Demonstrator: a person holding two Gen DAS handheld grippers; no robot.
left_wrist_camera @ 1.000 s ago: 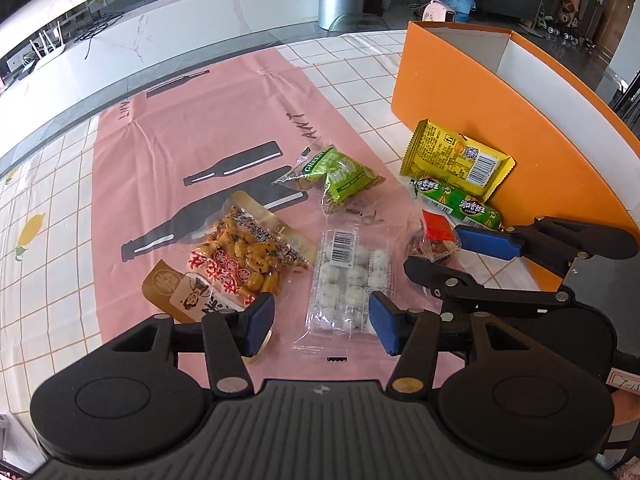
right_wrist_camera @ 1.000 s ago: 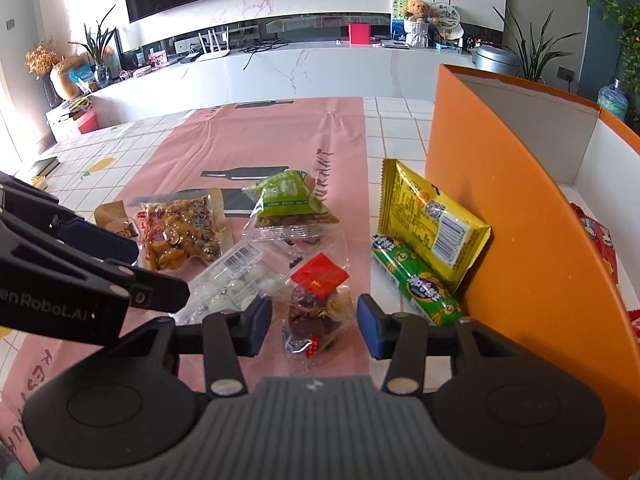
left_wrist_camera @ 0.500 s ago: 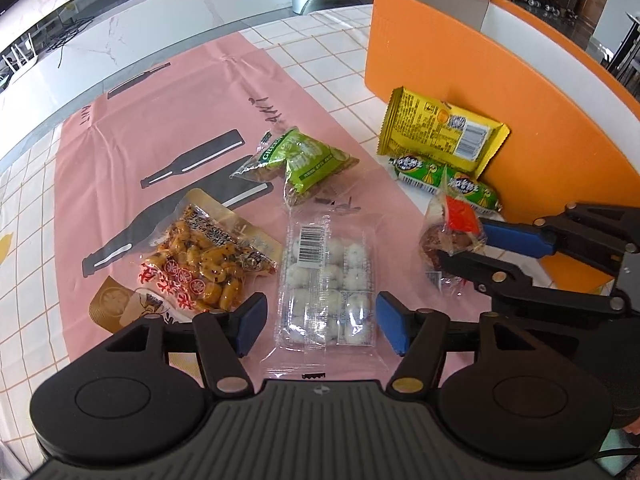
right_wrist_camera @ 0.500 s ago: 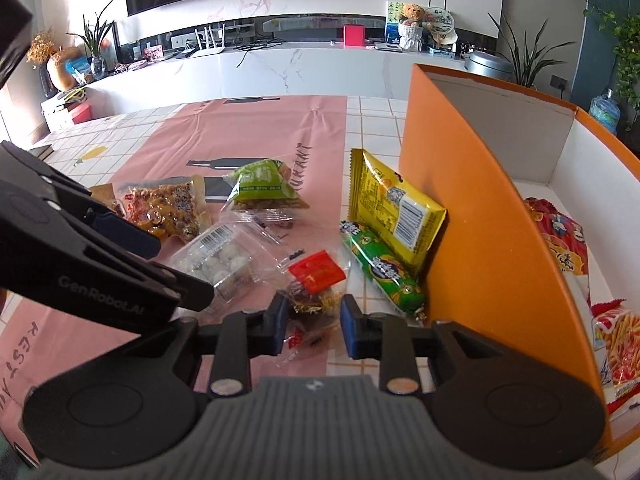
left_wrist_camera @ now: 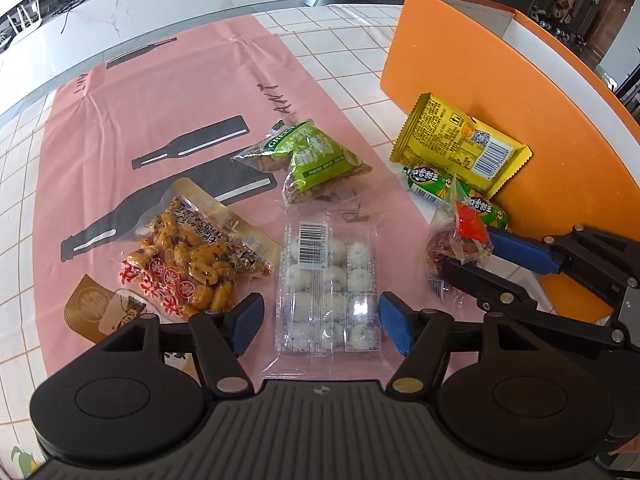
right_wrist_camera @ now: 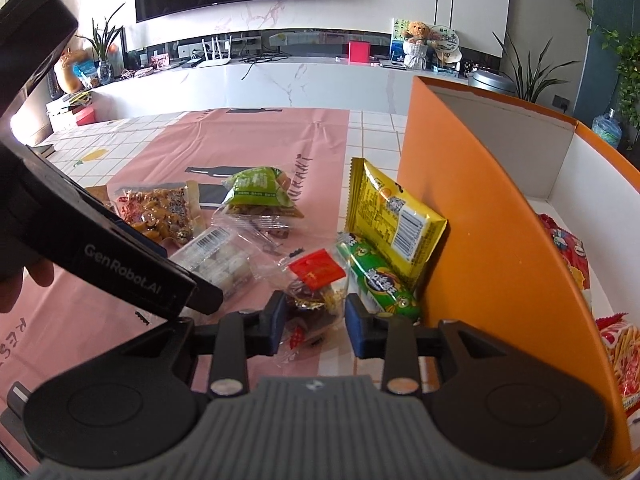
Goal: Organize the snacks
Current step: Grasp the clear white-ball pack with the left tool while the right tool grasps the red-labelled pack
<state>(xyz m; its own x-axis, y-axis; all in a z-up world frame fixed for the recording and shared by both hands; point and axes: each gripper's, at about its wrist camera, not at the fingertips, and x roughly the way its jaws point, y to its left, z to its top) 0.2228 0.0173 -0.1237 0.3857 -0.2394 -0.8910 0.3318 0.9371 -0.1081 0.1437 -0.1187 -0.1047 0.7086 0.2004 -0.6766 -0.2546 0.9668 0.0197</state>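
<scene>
My right gripper [right_wrist_camera: 314,326] is shut on a clear snack bag with a red label [right_wrist_camera: 316,280] and holds it lifted beside the orange box [right_wrist_camera: 480,240]; the bag also shows in the left wrist view [left_wrist_camera: 456,244]. My left gripper [left_wrist_camera: 320,320] is open, its fingers on either side of a clear pack of white sweets [left_wrist_camera: 330,284] on the pink cloth. A bag of fried beans [left_wrist_camera: 188,256], a green bag [left_wrist_camera: 312,156], a yellow packet [left_wrist_camera: 460,144] and a green roll [left_wrist_camera: 440,188] lie nearby.
The orange box's wall stands upright at the right, with red snack bags [right_wrist_camera: 572,252] inside. The yellow packet leans on its outer wall. The pink cloth [left_wrist_camera: 160,92] covers a tiled table; a white counter [right_wrist_camera: 280,80] runs behind.
My right gripper closed on the red-label bag and lifted it toward the orange box. My left gripper moved forward so that the white sweets pack lies between its open fingers.
</scene>
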